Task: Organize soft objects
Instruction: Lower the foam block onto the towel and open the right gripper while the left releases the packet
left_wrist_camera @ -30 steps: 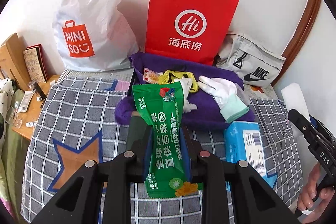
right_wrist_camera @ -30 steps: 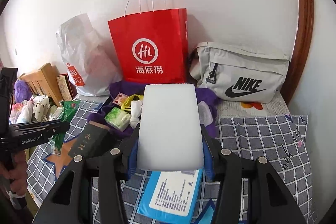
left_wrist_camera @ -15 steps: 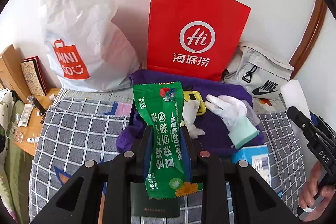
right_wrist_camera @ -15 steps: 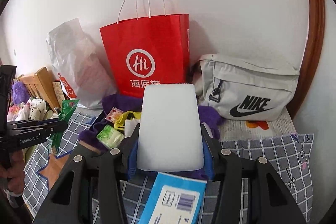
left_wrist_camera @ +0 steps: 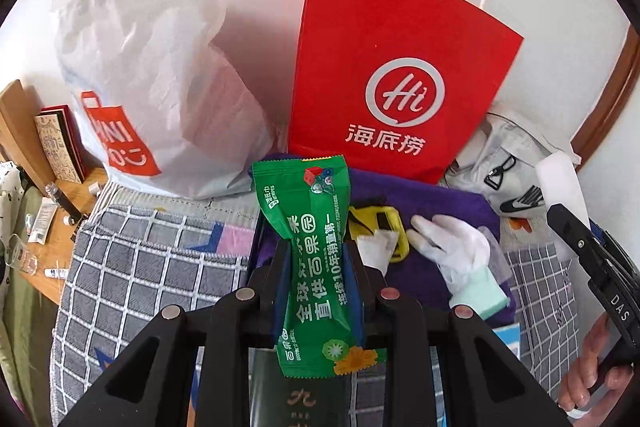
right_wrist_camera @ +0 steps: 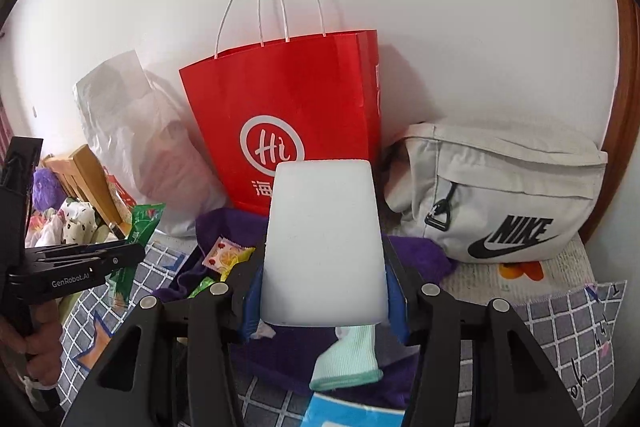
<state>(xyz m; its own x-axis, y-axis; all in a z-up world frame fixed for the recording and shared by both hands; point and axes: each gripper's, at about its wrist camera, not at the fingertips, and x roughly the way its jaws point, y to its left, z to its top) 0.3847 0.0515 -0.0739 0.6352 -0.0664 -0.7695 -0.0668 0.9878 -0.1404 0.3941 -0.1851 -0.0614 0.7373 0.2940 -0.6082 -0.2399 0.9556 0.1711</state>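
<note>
My left gripper [left_wrist_camera: 318, 259] is shut on a green wet-wipe packet [left_wrist_camera: 316, 259], held above the purple cloth [left_wrist_camera: 440, 195]. My right gripper [right_wrist_camera: 324, 291] is shut on a white foam block [right_wrist_camera: 324, 243], held up in front of the red Hi paper bag [right_wrist_camera: 292, 99]. On the purple cloth lie a white glove with a mint cuff [left_wrist_camera: 460, 259], a yellow item [left_wrist_camera: 380, 223] and a small candy wrapper [right_wrist_camera: 222, 253]. The red bag [left_wrist_camera: 400, 67] stands upright and open-topped against the wall. The left gripper also shows in the right wrist view [right_wrist_camera: 80, 263].
A white Miniso plastic bag [left_wrist_camera: 152, 59] stands left of the red bag. A grey Nike pouch [right_wrist_camera: 500, 195] lies to its right. A blue tissue pack [right_wrist_camera: 352, 415] and a dark box [left_wrist_camera: 300, 399] lie on the checked bedspread [left_wrist_camera: 140, 267]. A wooden side table [left_wrist_camera: 52, 227] with small items is at the left.
Both grippers have moved forward and up toward the bags at the wall, still holding their objects. The red bag now looms larger in both views.
</note>
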